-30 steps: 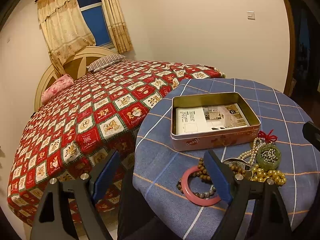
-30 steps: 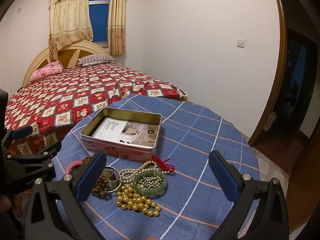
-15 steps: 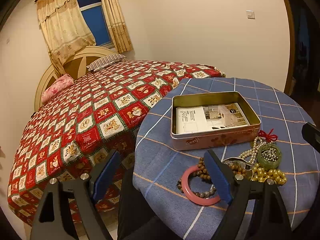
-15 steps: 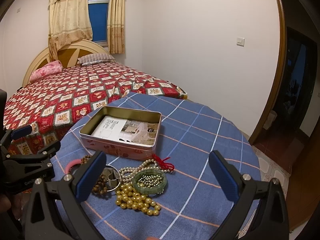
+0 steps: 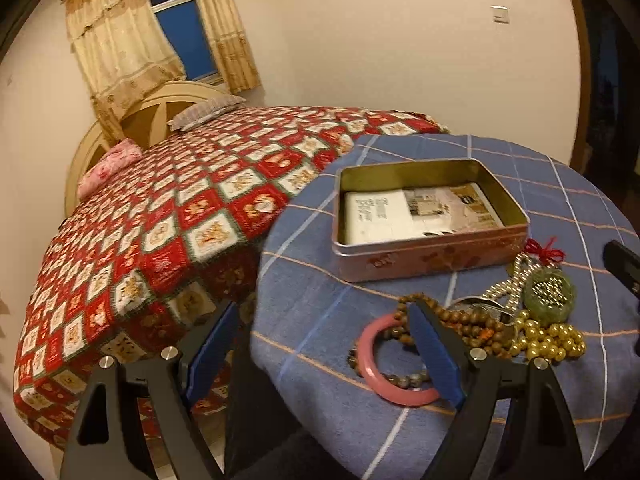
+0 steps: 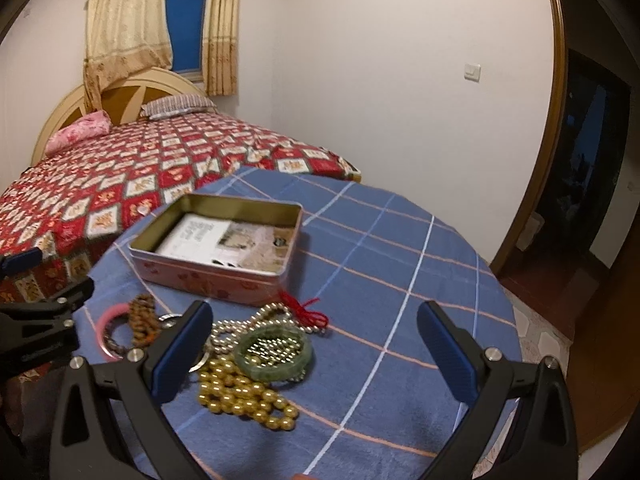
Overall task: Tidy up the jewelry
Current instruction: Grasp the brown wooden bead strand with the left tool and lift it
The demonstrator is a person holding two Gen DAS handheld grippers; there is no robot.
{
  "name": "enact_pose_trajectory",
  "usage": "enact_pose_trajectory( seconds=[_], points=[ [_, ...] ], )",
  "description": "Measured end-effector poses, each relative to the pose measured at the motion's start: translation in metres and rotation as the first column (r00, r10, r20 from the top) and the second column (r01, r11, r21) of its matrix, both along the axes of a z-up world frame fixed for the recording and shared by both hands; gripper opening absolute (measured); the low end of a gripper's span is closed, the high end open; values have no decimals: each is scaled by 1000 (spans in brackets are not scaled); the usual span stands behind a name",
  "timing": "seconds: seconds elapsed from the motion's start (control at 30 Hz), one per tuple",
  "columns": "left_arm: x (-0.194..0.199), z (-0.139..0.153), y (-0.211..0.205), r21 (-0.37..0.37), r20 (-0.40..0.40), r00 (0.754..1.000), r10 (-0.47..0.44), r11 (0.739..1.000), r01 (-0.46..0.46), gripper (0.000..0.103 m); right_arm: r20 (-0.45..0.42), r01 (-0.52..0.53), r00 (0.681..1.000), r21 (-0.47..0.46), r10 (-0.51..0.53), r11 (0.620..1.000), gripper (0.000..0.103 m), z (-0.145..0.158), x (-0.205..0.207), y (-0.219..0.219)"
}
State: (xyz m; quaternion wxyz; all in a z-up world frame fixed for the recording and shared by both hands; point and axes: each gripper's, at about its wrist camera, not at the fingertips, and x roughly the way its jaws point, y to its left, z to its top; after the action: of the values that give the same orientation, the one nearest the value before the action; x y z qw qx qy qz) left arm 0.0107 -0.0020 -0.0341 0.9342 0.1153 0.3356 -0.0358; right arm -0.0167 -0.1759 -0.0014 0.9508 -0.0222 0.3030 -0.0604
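1. I take the open rectangular pink metal tin (image 6: pixel 216 248) as my landmark; it sits on the round table under a blue plaid cloth (image 6: pixel 400 264), with printed paper lying flat inside it.
2. My left gripper (image 5: pixel 324 352) is spread wide and holds nothing. Its right blue pad (image 5: pixel 434 354) hangs over the jewelry on the near side of the tin; its left pad is out past the table edge.
3. Under that right pad lies a pink bangle (image 5: pixel 378 372), with a string of dark grey-brown beads (image 5: pixel 404 380) running through its ring.
4. Just right of the bangle I see a strand of brown wooden beads (image 5: pixel 464 322).
5. My right gripper (image 6: pixel 316 356) is also spread wide and empty, hovering over the heap in front of the tin's near right corner.
6. Between its fingers sits a green jade bangle (image 6: pixel 274 350) with small silvery beads inside its ring.
7. A gold bead necklace (image 6: pixel 244 398) lies on the near side of the jade bangle, touching it.
8. A pearl strand (image 6: pixel 256 318) runs from the jade bangle towards the tin, ending in a red tassel knot (image 6: pixel 308 312) just beside the tin's wall.
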Motion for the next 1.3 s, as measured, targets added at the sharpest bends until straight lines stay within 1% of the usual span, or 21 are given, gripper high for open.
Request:
enact_pose_trajectory(
  seconds=[0.13, 0.33, 0.43, 0.57, 0.63, 0.7, 0.73, 0.8, 0.87, 0.97, 1.13, 1.2, 1.3],
  points=[
    [1, -4, -14, -25, -21, 998, -53, 998, 53, 86, -21, 15, 1000, 20, -15, 1000, 103, -10, 5, -8],
    [7, -12, -46, -10, -54, 992, -118, 993, 117, 86, -37, 32, 999, 45, -30, 998, 103, -21, 8, -21],
    [9, -20, -58, 5, -79, 988, -136, 991, 137, 86, -45, 41, 998, 57, -38, 998, 103, -25, 8, -27],
    [12, -33, -60, -1, -114, 983, -142, 990, 142, 84, -49, 44, 998, 71, -41, 996, 103, -28, 9, -32],
    [14, -36, -59, -22, -126, 980, -155, 988, 153, 73, -50, 42, 998, 72, -38, 997, 103, -29, 10, -33],
    [13, -39, -58, -48, -142, 973, -181, 983, 175, 47, -51, 39, 998, 73, -36, 997, 103, -30, 10, -33],
    [13, -40, -59, -63, -153, 968, -197, 980, 190, 43, -52, 38, 998, 75, -34, 996, 103, -31, 11, -33],
    [10, -39, -57, -80, -146, 966, -214, 976, 204, 32, -55, 34, 998, 78, -30, 996, 103, -31, 12, -33],
    [7, -36, -55, -98, -136, 966, -220, 973, 208, 31, -55, 34, 998, 75, -30, 997, 103, -31, 11, -33],
    [3, -27, -48, -151, -112, 963, -245, 962, 227, 29, -52, 37, 998, 75, -33, 996, 103, -31, 13, -32],
    [-3, -11, -39, -177, -63, 966, -252, 955, 238, 28, -49, 34, 998, 76, -30, 997, 103, -31, 14, -32],
    [-4, -5, -38, -167, -42, 968, -246, 957, 236, 28, -47, 30, 999, 76, -26, 997, 103, -31, 14, -31],
    [-1, 3, -40, -130, -7, 969, -248, 961, 245, 28, -55, 16, 998, 86, -12, 996, 103, -32, 18, -31]
  ],
)
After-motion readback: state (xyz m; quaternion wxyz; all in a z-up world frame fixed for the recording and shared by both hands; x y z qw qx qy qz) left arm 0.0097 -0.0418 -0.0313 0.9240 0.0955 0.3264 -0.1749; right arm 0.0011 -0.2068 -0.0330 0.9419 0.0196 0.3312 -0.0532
